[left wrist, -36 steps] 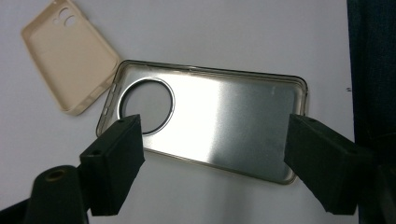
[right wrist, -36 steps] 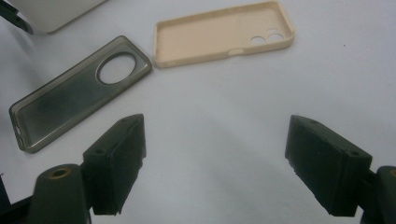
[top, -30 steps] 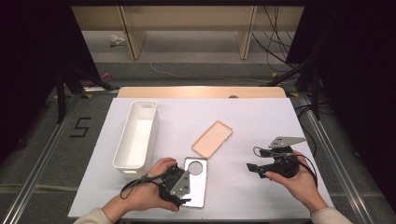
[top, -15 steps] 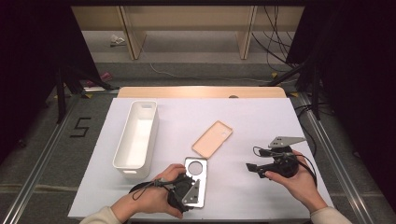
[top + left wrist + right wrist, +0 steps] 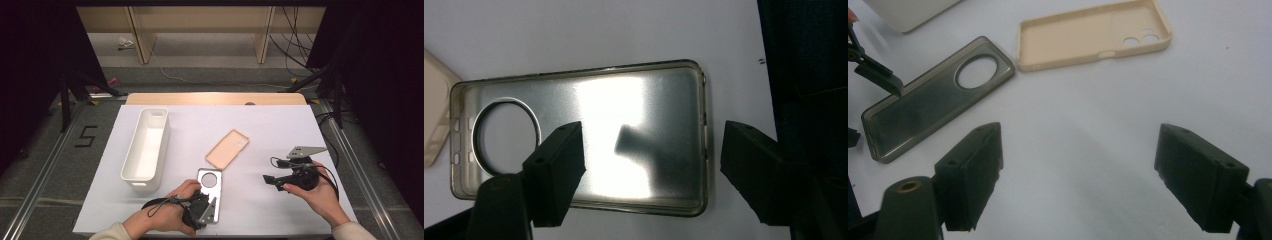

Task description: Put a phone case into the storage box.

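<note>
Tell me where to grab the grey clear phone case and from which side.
Grip the grey phone case across its short end, the one opposite the round camera hole, coming from the table's near edge. It lies flat, open side up, so only the thin raised rim offers a hold. The left gripper, jaws open and just narrowing, already straddles that end.
</note>
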A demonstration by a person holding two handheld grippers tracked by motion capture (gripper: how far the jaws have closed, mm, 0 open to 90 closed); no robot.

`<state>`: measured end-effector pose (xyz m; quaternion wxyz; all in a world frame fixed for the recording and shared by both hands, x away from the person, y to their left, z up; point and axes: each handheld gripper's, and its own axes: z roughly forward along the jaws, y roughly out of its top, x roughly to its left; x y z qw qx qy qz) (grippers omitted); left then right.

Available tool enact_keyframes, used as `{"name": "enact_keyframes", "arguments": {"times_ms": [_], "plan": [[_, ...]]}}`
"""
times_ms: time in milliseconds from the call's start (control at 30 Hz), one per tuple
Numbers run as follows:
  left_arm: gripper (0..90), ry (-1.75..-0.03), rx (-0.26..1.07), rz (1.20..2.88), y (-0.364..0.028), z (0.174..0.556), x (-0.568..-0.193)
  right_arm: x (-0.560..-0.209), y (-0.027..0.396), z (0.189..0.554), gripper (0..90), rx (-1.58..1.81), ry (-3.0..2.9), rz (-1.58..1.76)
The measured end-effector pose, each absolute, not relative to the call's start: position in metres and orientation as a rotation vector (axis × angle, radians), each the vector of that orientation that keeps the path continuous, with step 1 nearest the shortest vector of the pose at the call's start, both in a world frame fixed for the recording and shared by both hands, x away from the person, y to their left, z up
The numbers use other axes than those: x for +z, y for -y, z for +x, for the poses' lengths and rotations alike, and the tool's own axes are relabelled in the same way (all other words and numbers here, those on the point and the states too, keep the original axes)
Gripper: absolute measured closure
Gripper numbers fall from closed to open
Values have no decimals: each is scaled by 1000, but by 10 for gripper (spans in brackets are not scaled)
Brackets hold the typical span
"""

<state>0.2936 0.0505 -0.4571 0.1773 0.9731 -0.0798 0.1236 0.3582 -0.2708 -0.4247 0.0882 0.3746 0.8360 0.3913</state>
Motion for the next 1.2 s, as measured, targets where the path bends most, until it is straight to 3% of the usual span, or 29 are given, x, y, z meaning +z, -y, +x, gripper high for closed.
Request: {"name": "enact_keyframes", "arguments": {"times_ms": [1200], "plan": [[344, 254, 314, 2890, -36, 295, -457, -424, 270, 358, 196, 1171, -2494, 1114]]}}
